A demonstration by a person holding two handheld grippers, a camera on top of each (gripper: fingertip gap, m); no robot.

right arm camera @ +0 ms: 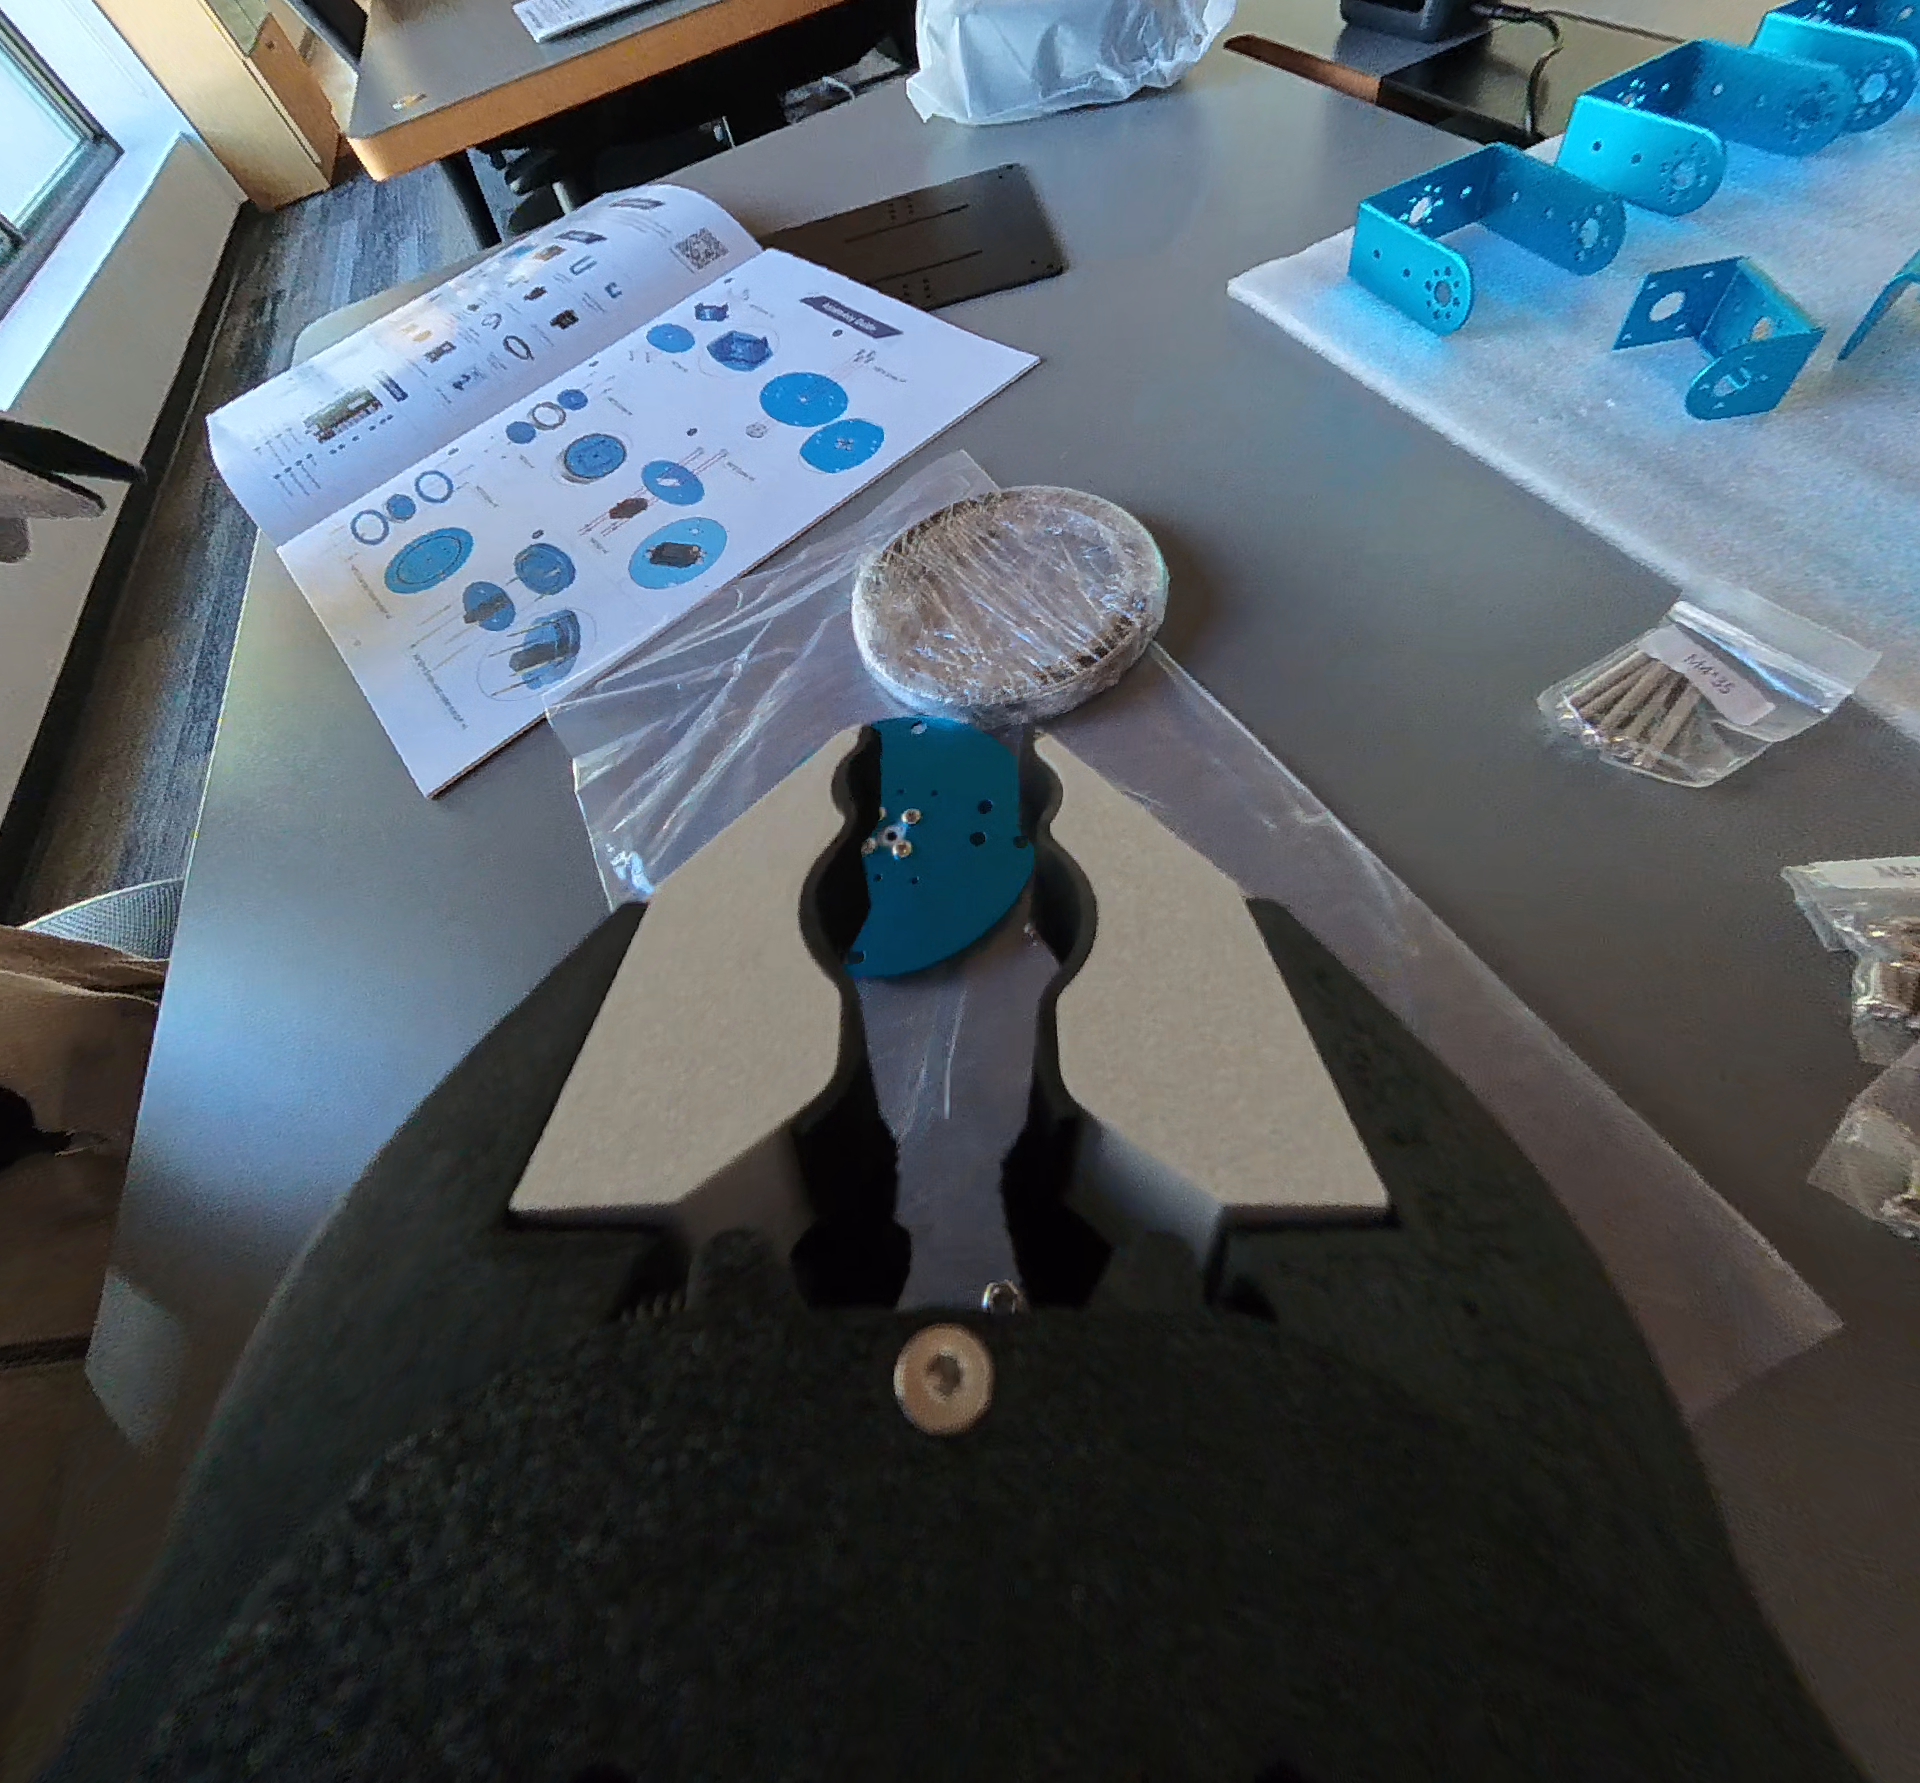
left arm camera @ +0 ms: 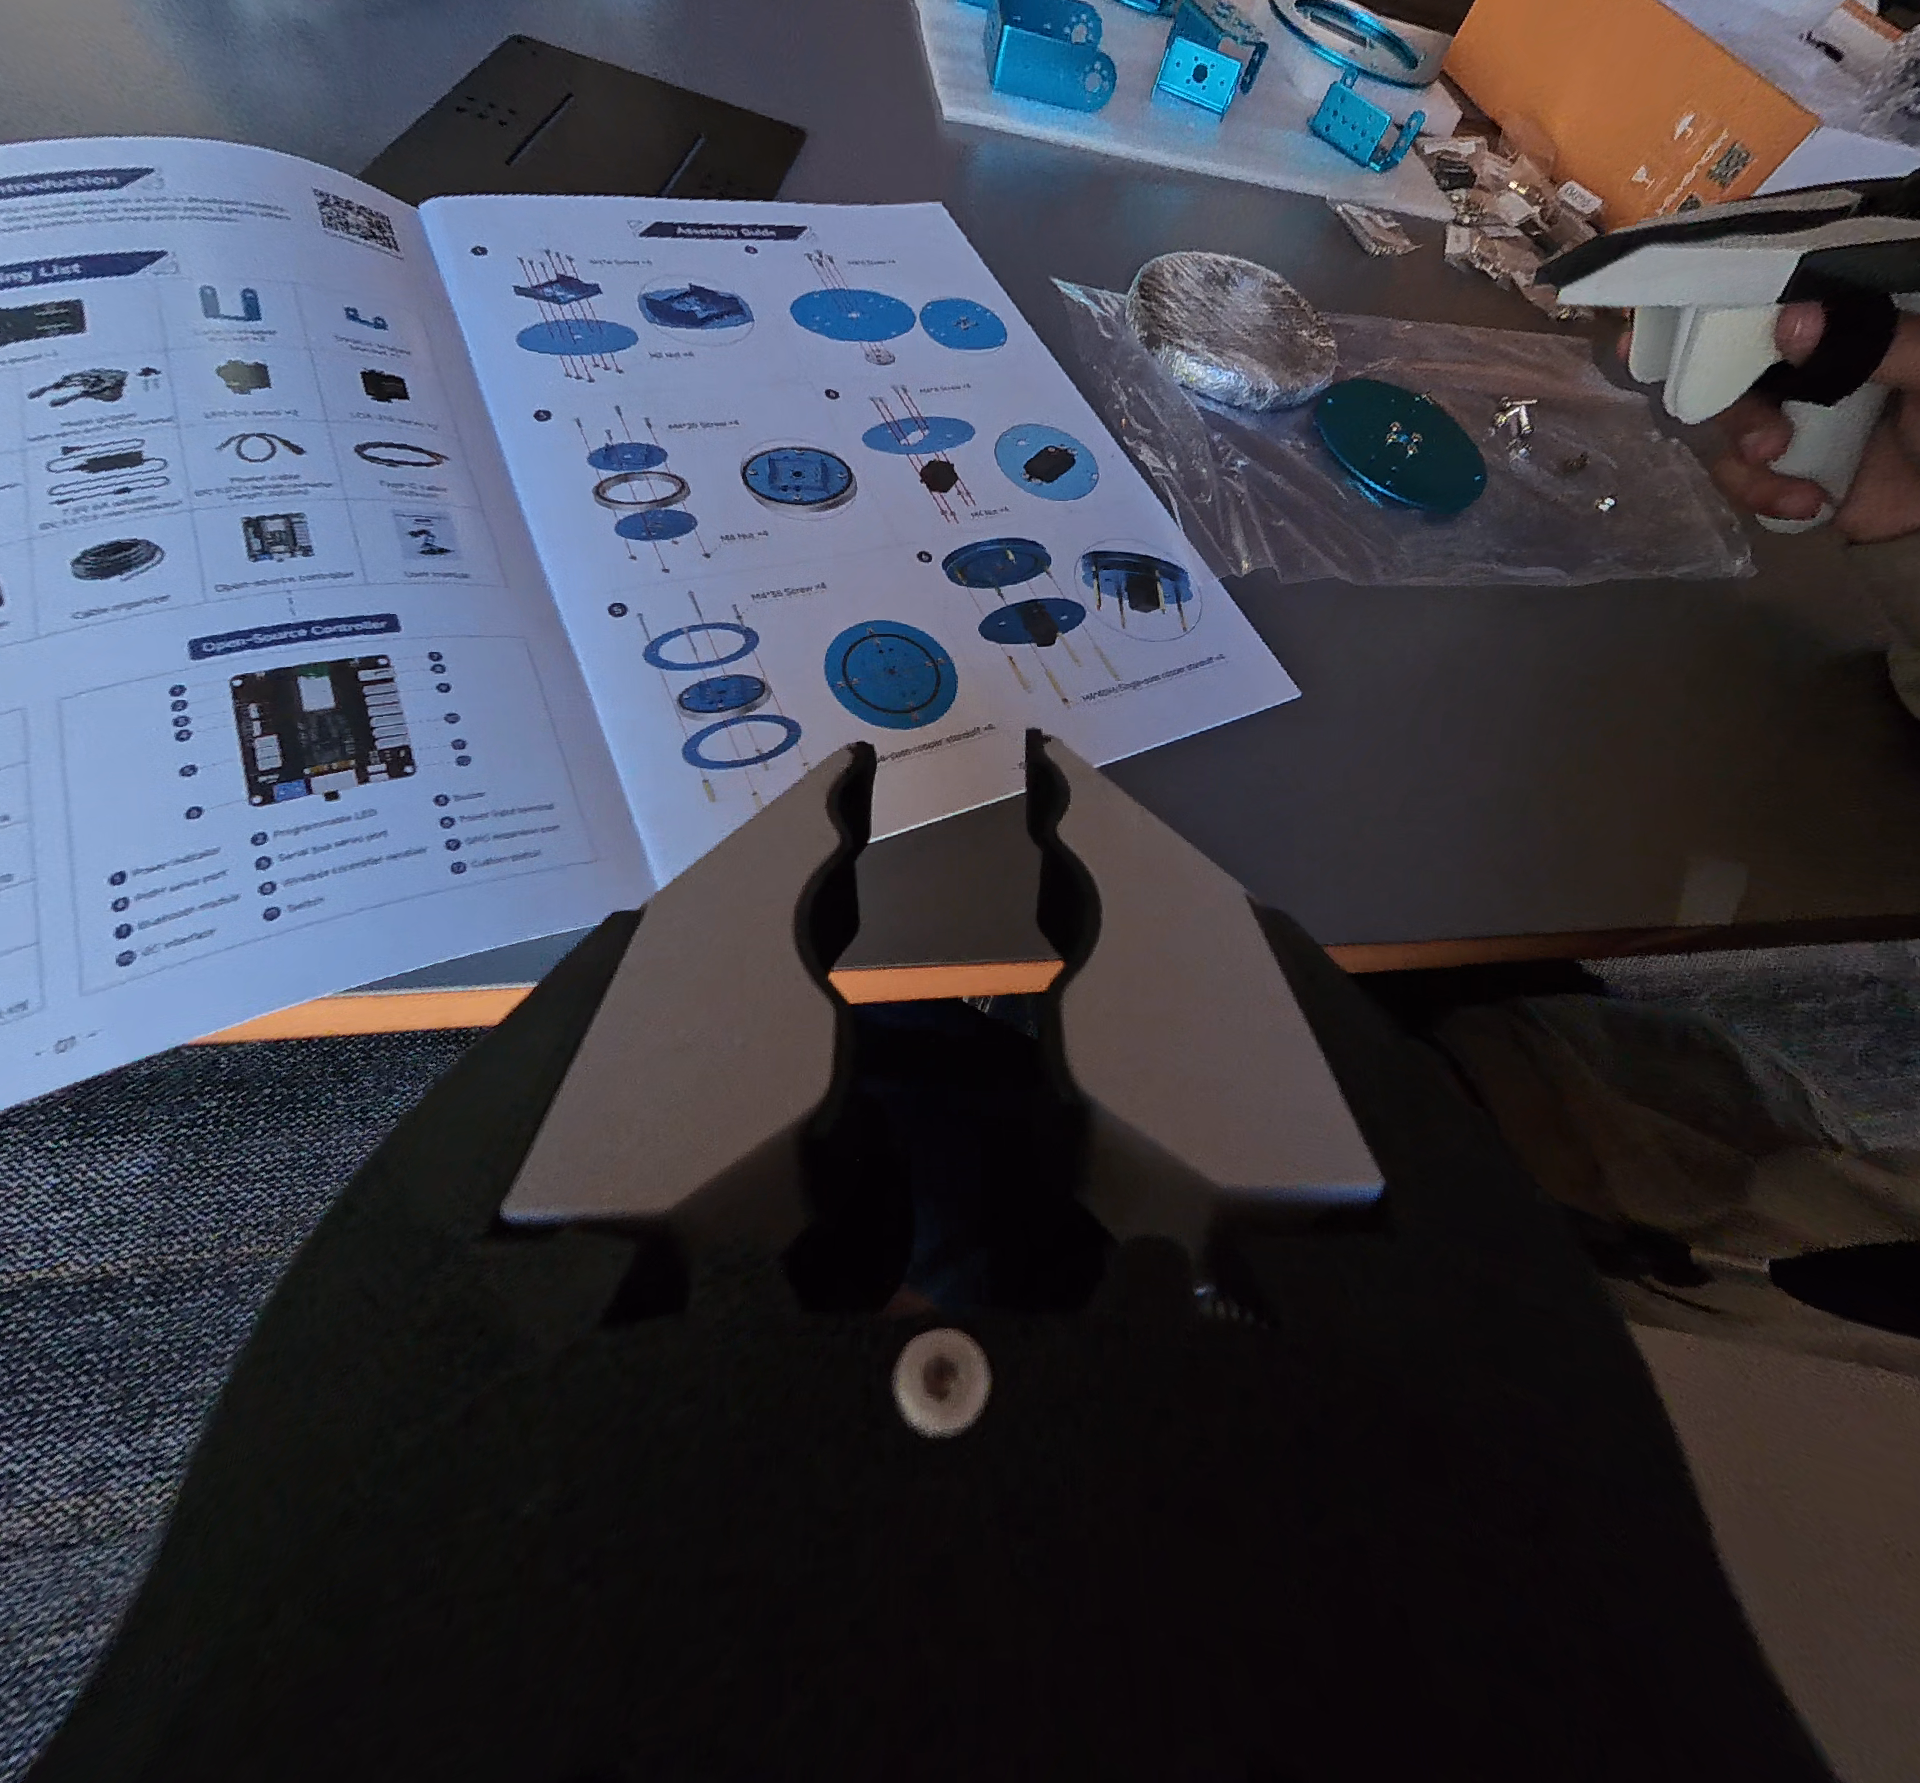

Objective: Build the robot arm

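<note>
Left gripper (left arm camera: 948, 757) – fingers apart, empty, over booklet (left arm camera: 831, 445) edge | Right gripper (right arm camera: 945, 746) – fingers spread, empty, above blue disc (right arm camera: 935, 850) on clear bag (right arm camera: 727, 694); wrapped puck (right arm camera: 1008, 590) at 12 o'clock | Disc looks thin, stiff, slippery – take its rim.

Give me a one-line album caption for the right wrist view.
Open right gripper poised over a blue disc on a clear plastic bag, beside an open booklet.

The right hand-held gripper (right arm camera: 945, 746) hides both sides of the blue disc (right arm camera: 940, 850); the open booklet (left arm camera: 312, 590) runs off the left edge, its small print too blurred to make out
</note>
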